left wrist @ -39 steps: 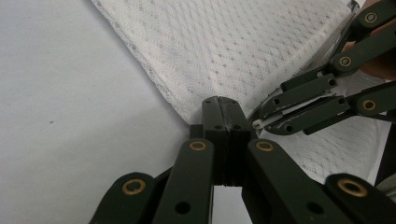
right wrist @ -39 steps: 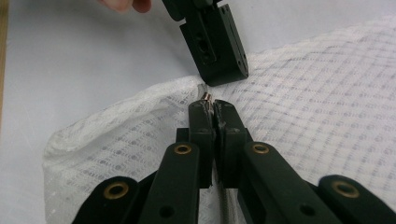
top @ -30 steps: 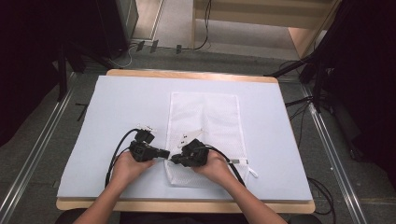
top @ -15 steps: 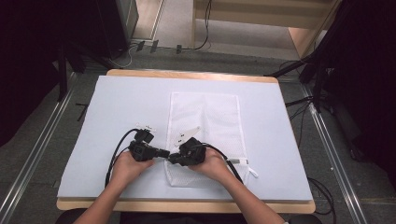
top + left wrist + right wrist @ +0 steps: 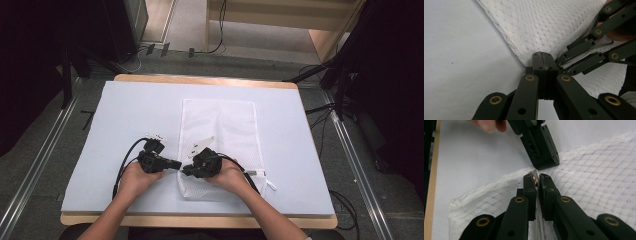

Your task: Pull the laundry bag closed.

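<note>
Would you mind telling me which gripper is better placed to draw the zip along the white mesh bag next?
The right gripper: its jaws are shut on the small metal zip pull, with the zip's teeth running back beneath them. The left gripper pinches the white mesh bag at its edge, anchoring it.

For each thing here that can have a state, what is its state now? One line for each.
Mesh laundry bag: lying flat on the white mat, near-left edge pinched.
Zipper pull: gripped between the right gripper's jaws.
Left gripper: shut on the bag's edge.
Right gripper: shut on the zipper pull.

Wooden table [image 5: 200,80] under white sheet [image 5: 130,110], grey floor [image 5: 45,165] with metal rails [image 5: 357,165], dark surroundings
</note>
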{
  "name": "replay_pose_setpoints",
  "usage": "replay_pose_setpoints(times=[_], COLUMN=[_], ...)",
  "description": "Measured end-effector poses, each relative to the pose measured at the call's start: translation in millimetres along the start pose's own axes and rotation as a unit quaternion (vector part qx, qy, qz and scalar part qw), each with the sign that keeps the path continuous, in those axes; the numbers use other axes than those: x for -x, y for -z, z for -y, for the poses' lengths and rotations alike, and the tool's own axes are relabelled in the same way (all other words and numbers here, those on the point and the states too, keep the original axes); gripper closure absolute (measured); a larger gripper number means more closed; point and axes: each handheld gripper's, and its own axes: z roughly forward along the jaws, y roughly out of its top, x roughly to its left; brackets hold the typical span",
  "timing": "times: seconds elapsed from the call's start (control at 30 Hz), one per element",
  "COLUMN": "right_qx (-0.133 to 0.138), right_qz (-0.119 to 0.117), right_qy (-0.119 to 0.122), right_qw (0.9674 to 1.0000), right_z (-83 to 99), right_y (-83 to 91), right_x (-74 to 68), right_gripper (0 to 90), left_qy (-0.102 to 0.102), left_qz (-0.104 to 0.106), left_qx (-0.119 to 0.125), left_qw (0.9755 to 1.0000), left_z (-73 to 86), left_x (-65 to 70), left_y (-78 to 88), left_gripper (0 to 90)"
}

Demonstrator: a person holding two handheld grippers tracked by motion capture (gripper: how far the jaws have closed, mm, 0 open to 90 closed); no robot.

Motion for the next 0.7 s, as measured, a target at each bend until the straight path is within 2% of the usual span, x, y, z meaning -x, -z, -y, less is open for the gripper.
replay_pose_setpoints(times=[0.1, 0.2, 0.3, 0.4, 0.5, 0.57, 0.67, 0.7], right_qx=[0.001, 0.001, 0.002, 0.005, 0.005, 0.007, 0.006, 0.006], right_qz=[0.011, 0.017, 0.013, 0.015, 0.019, 0.02, 0.025, 0.026], right_qy=[0.016, 0.017, 0.013, 0.011, 0.015, 0.019, 0.016, 0.017], right_qw=[0.9998, 0.9997, 0.9998, 0.9998, 0.9997, 0.9996, 0.9995, 0.9995], right_z=[1.4, 1.7, 1.7, 2.0, 2.4, 2.4, 2.1, 2.1], right_y=[1.1, 1.3, 0.7, 0.5, 0.3, 0.0, -0.4, -0.3], right_x=[-2.6, -3.5, -2.9, -3.0, -4.4, -4.8, -6.3, -6.3], right_gripper=[87.1, 87.1, 86.9, 86.9, 86.8, 86.8, 86.9, 86.9], left_qy=[-0.012, -0.012, -0.001, 0.018, 0.011, 0.008, -0.004, -0.006], left_qz=[-0.005, -0.008, -0.019, -0.01, -0.007, 0.003, -0.008, -0.011], left_qx=[-0.001, -0.001, -0.004, -0.007, -0.013, -0.01, -0.021, -0.017], left_qw=[0.9999, 0.9999, 0.9998, 0.9998, 0.9998, 0.9999, 0.9997, 0.9998], left_z=[0.0, 0.0, -1.6, -0.3, 4.9, 6.8, 8.3, 8.8], left_x=[1.4, 2.0, 5.6, 8.6, 13.3, 15.1, 16.7, 16.9], left_y=[0.1, 0.1, 1.0, 6.4, 8.0, 7.6, 2.4, 2.2], left_gripper=[90.0, 90.0, 90.0, 90.0, 90.0, 90.0, 90.0, 90.0])
